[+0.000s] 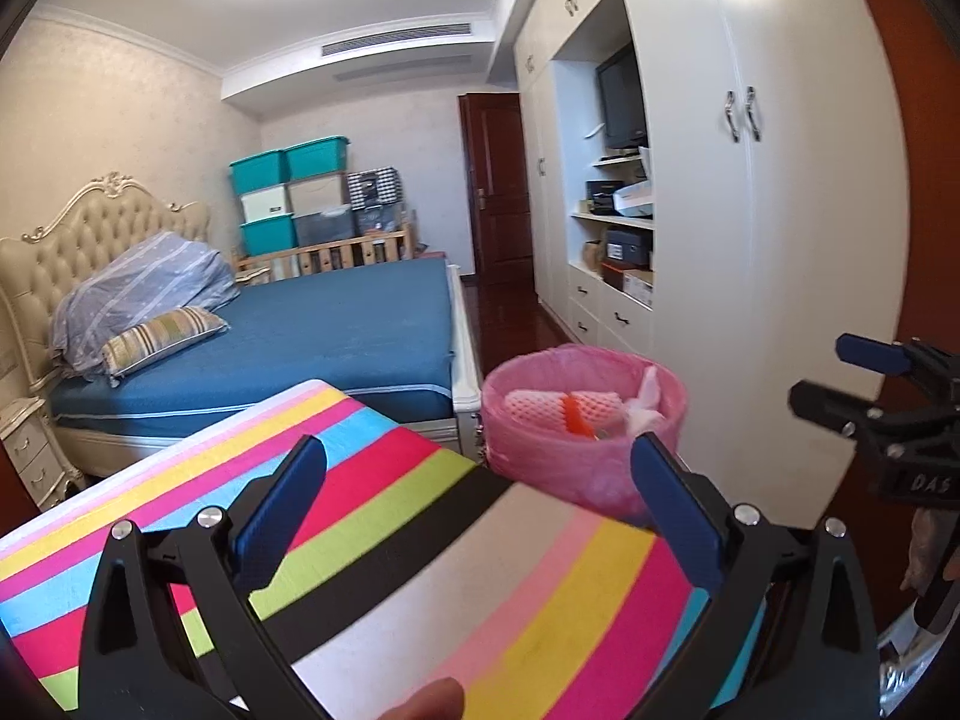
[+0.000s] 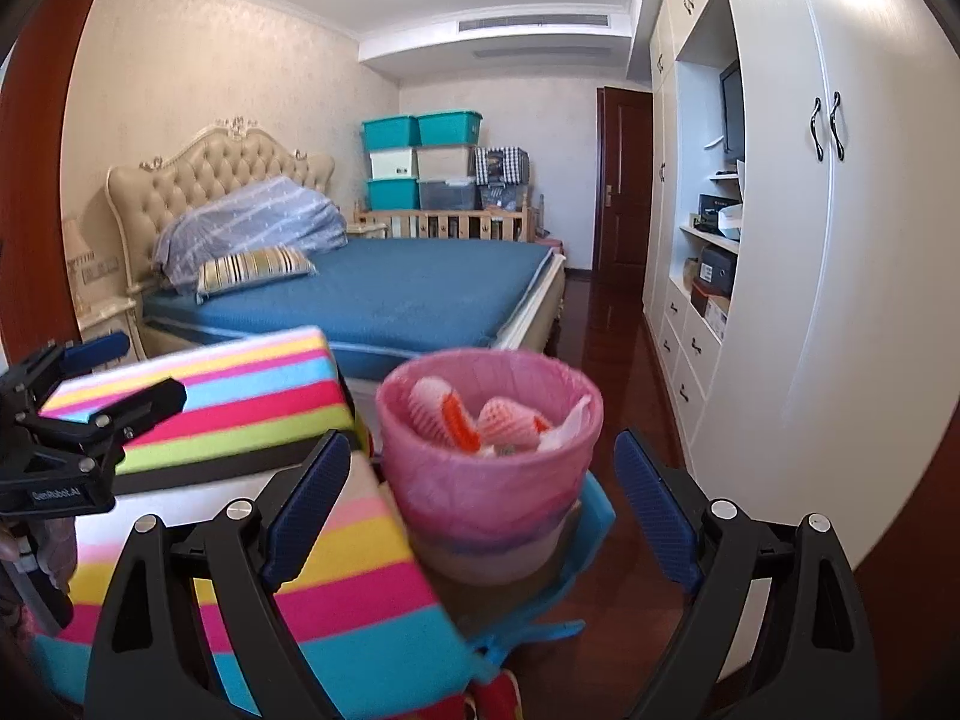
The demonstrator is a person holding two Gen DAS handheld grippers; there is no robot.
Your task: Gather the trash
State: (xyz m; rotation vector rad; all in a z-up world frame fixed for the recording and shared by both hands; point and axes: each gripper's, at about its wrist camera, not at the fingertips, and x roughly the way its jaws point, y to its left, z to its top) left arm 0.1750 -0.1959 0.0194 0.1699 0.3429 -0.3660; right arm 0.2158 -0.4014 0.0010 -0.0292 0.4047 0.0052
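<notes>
Hovering wide open and empty, left gripper (image 1: 480,516) and right gripper (image 2: 480,510) at frame bottom, facing pink-lined bin (image 2: 489,462) holding foam wrappers (image 2: 510,423) at centre; collection apparently finished, next move likely retreat or bag removal.

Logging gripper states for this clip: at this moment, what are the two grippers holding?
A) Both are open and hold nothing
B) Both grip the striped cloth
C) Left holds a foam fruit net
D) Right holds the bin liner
A: the left gripper and right gripper both have their blue fingers spread wide with nothing between them, while the foam fruit nets already lie inside the pink-lined trash bin.
</notes>
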